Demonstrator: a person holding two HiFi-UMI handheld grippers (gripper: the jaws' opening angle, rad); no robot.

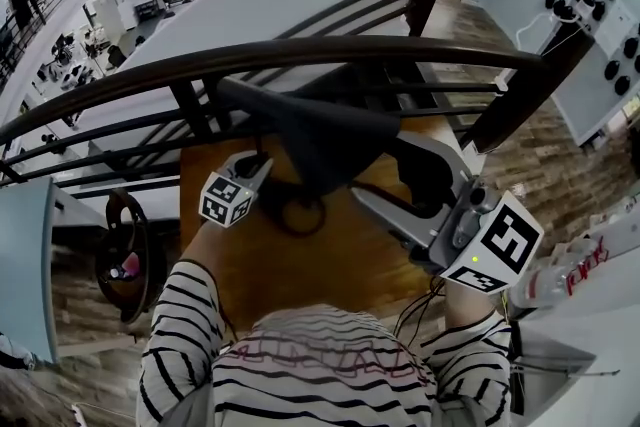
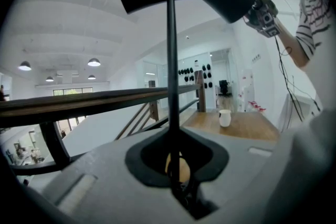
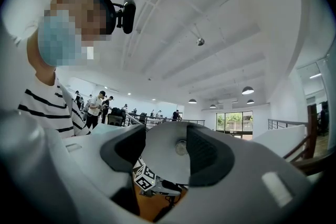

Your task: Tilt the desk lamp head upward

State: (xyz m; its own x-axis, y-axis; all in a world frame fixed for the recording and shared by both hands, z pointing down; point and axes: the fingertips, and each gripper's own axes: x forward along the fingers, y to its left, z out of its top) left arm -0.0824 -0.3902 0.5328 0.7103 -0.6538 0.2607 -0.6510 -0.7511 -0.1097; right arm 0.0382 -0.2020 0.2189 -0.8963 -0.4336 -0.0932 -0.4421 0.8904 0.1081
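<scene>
Black and thin, the lamp stem [image 2: 171, 60] stands clamped between the jaws of your left hand-held gripper [image 2: 176, 168], over the wooden bench [image 1: 250, 265]. Your right hand-held gripper [image 3: 168, 157] is closed on the lamp head [image 1: 325, 140] — pale underside between its jaws — atop the stem, by the railing [image 1: 300, 55].

Lamp head [image 1: 330, 140] hides lamp pole [image 2: 171, 71] in head view
</scene>
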